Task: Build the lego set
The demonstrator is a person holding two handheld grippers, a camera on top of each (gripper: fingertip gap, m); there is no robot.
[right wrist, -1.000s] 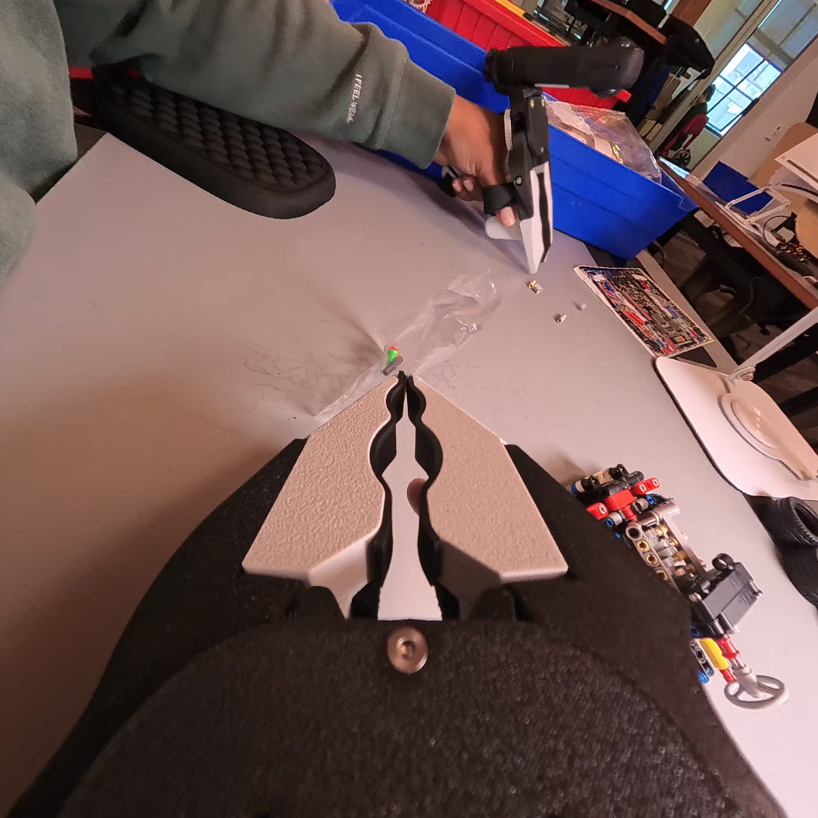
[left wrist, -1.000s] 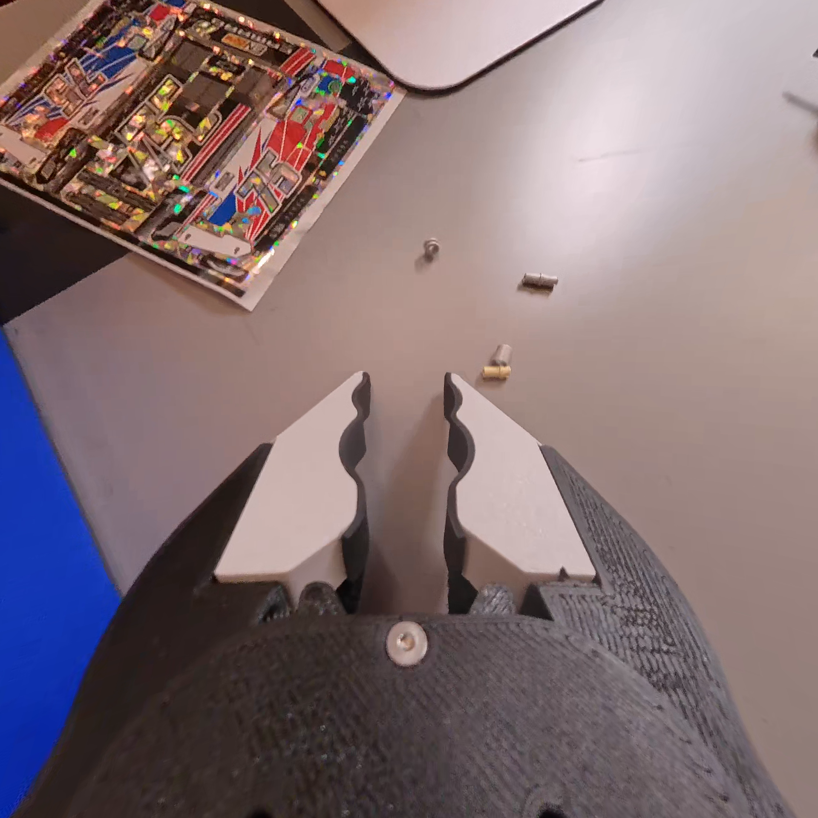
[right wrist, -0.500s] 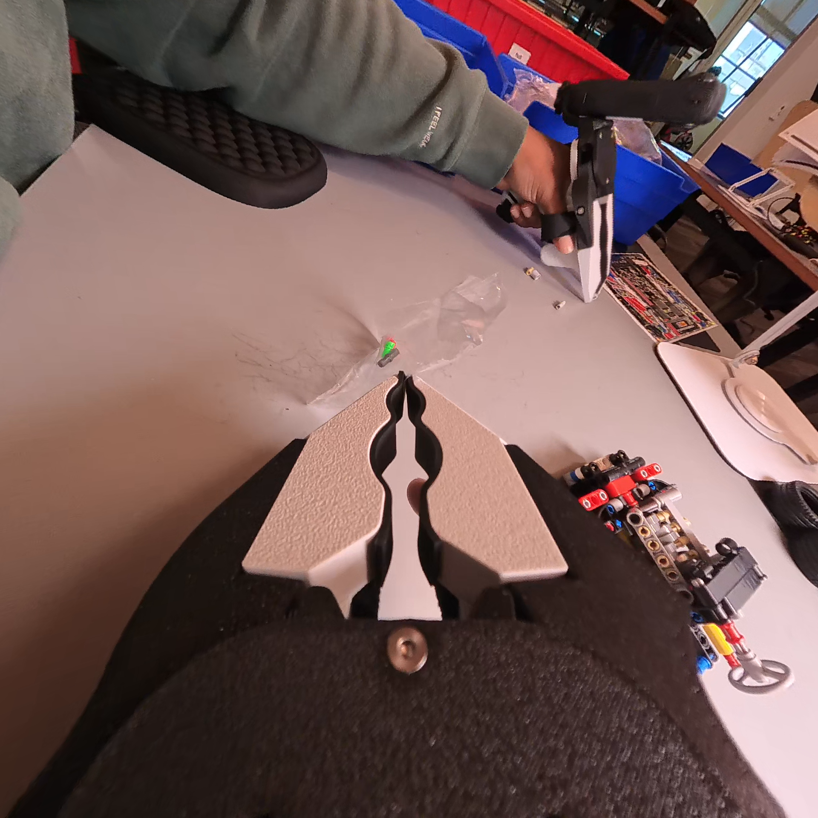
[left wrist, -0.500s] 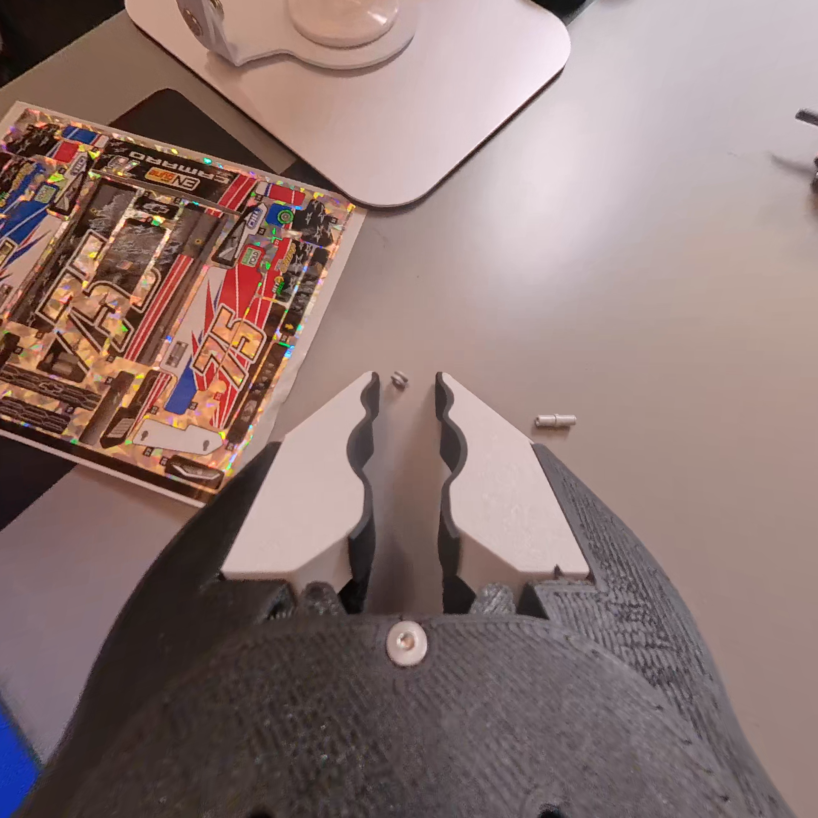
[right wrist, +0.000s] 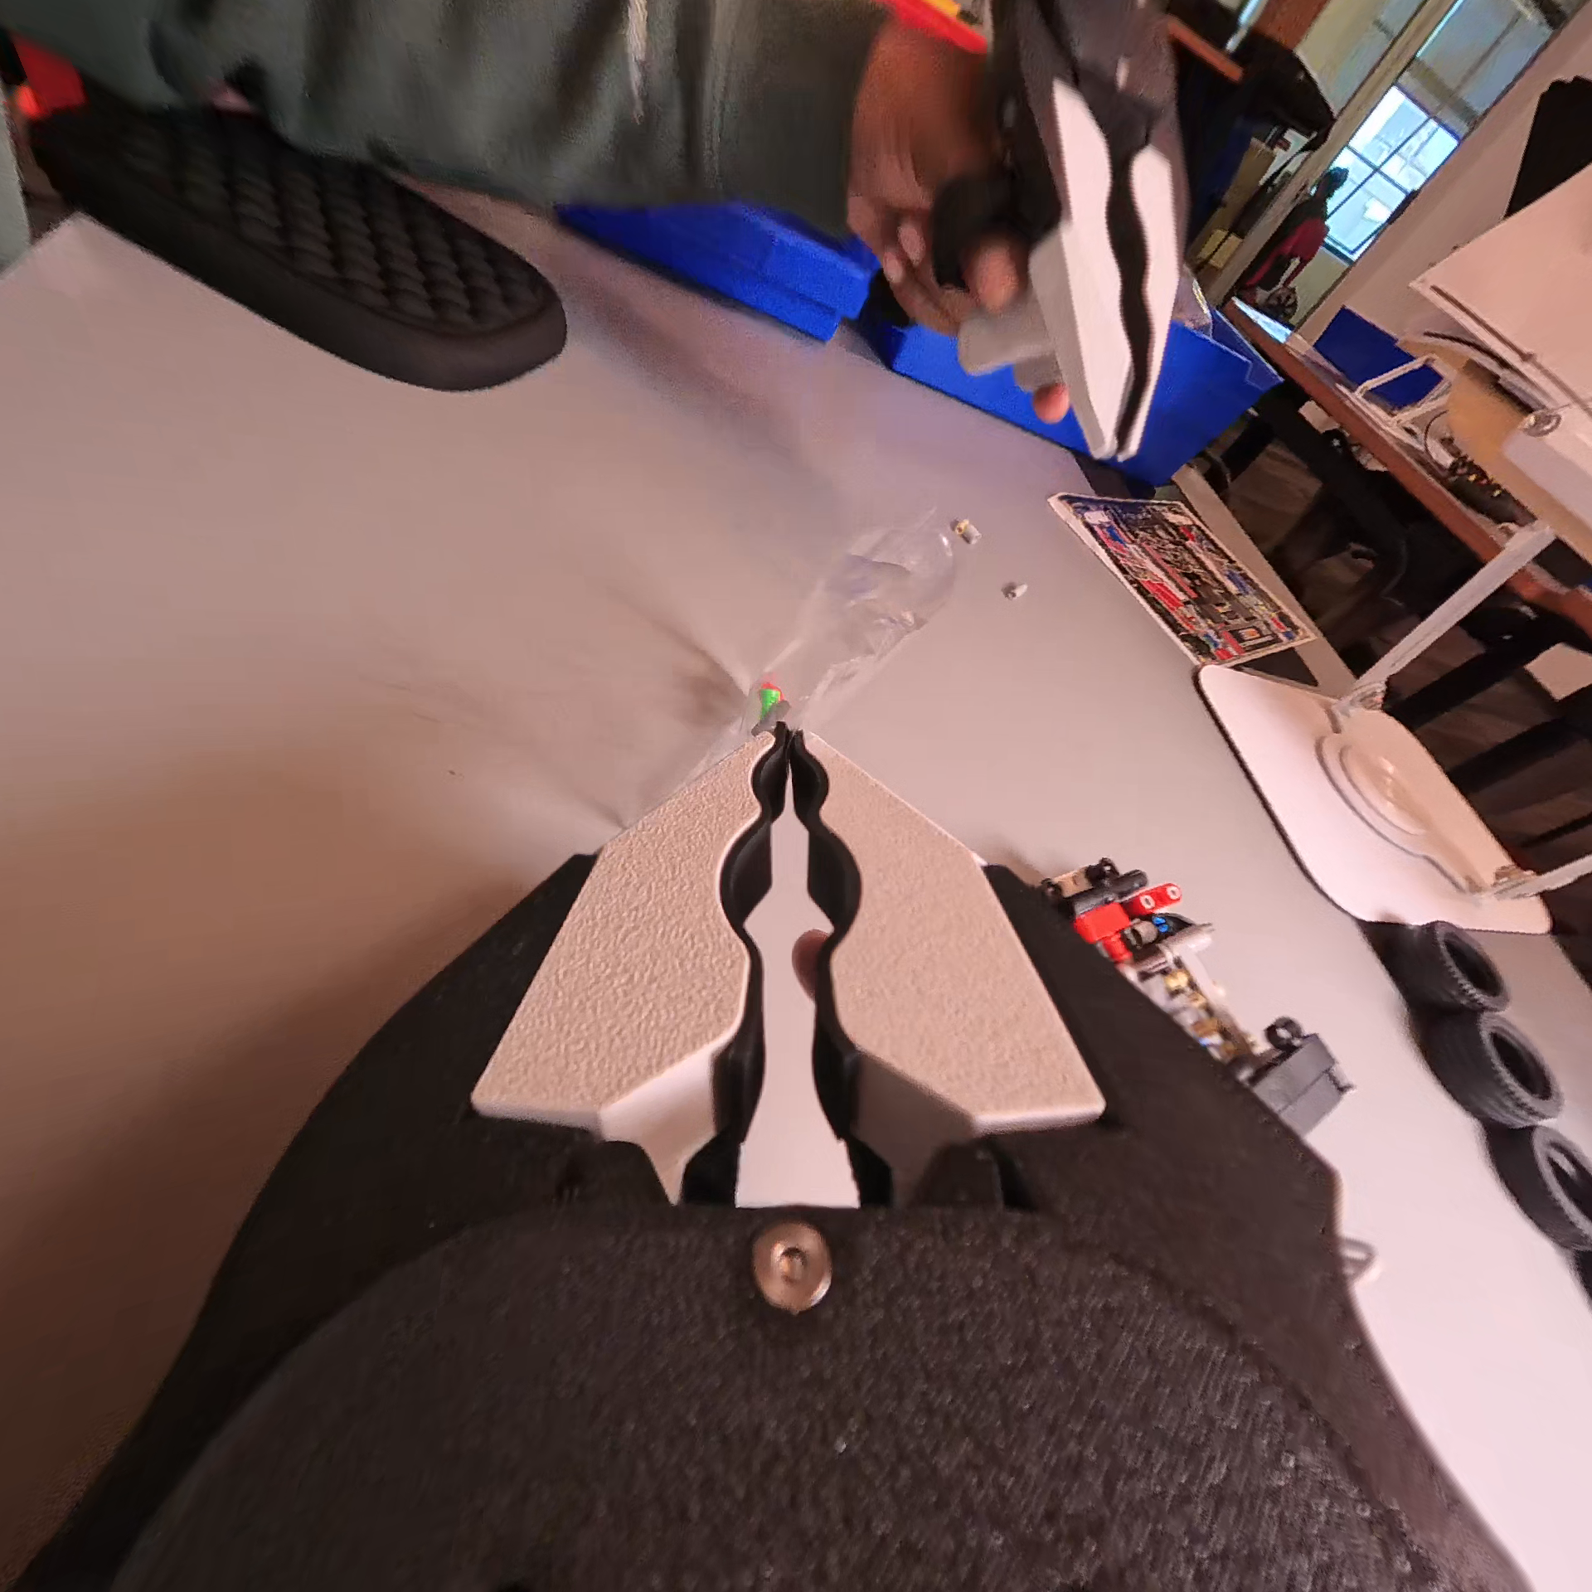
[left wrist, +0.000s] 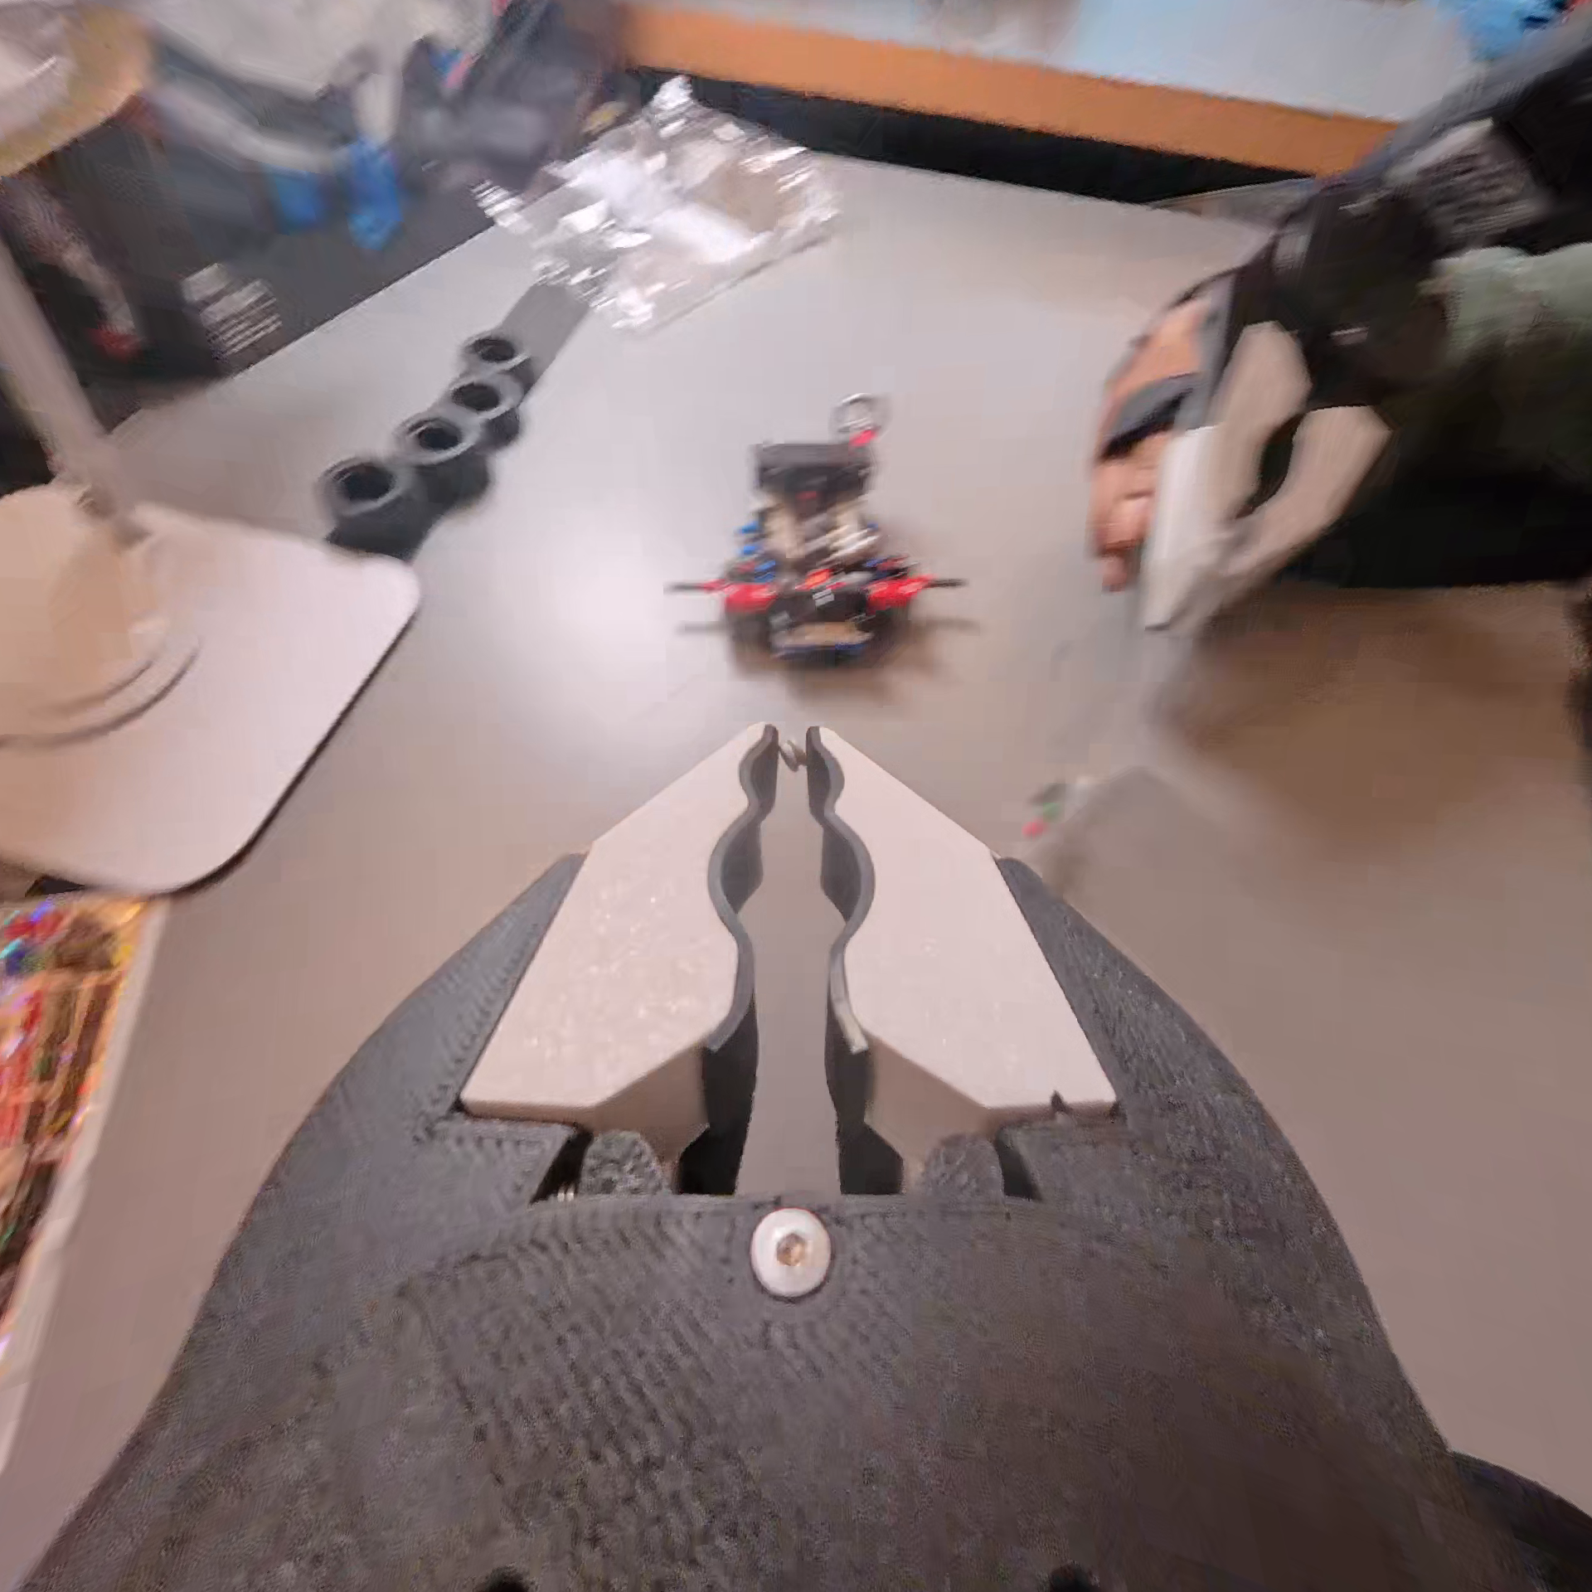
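Now: left gripper [left wrist: 791,751] nearly closed, pinching small grey pin [left wrist: 788,754] above table [left wrist: 1292,948]; right gripper [right wrist: 787,748] pressed together, empty; part-built lego car [left wrist: 810,560] standing on table ahead.

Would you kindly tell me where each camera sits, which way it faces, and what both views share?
Left wrist view: sits on the left gripper, which pinches a small grey pin; it faces the lego car chassis.
Right wrist view: sits on the right gripper, shut and low over the table; it faces a clear bag and a green sleeve.
Shared: the chassis, the tyres, the lamp base.
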